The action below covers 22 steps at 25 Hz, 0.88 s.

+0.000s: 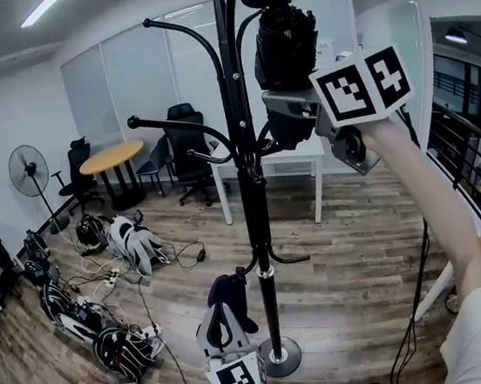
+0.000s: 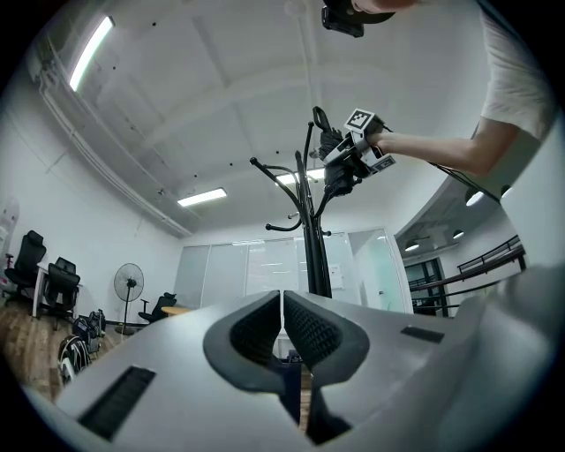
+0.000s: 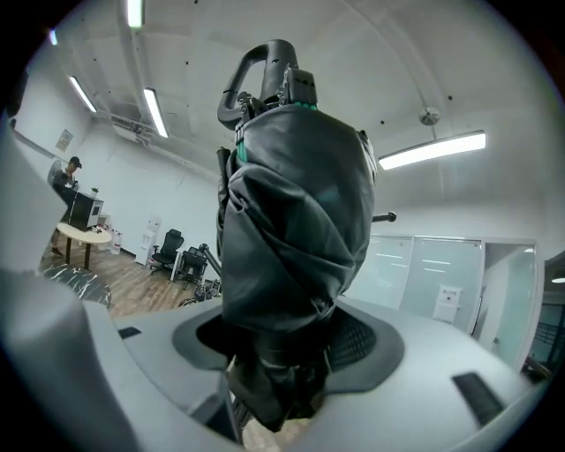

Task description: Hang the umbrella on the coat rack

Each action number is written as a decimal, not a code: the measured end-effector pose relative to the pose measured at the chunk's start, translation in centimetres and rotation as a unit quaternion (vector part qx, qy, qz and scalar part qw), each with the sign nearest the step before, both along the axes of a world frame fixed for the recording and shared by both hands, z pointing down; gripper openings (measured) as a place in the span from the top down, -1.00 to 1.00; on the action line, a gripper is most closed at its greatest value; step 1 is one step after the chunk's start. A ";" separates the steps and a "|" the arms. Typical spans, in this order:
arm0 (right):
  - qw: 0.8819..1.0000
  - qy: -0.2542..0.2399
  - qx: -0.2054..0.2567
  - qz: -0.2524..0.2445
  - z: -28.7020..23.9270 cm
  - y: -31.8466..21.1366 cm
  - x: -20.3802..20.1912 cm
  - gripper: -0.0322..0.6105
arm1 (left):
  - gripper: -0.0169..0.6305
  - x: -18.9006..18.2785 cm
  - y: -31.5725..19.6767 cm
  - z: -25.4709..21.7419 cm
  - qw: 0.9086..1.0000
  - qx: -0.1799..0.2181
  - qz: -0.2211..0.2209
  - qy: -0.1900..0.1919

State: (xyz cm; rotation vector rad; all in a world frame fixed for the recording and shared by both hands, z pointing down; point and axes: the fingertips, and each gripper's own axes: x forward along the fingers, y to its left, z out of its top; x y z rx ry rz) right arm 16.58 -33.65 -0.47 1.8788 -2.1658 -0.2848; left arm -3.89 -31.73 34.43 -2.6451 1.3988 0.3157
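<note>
One folded black umbrella point(image 1: 284, 45), clamped in my right claw point(image 3: 282, 349), high beside one black coat rack point(image 1: 248, 194). My left claw point(image 2: 282, 327): jaws together, empty, low by the rack's base.

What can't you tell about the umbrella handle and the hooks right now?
- Head view: the top edge cuts off the umbrella handle's upper part.
- Right gripper view: the umbrella hides most of the coat rack.
- Left gripper view: handle and hook are too small to tell whether they touch.
</note>
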 end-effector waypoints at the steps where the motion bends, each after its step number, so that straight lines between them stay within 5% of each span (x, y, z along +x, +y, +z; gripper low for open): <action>1: 1.000 -0.003 -0.009 -0.002 -0.1 -0.2 -0.1 0.01 | 0.85 -0.2 0.0 0.1 1.000 -0.001 -0.002 0.004; 22: 0.995 -0.040 -0.091 -0.015 3.3 -3.7 -0.1 0.01 | 0.85 -3.2 0.0 1.9 0.999 -0.016 -0.035 0.013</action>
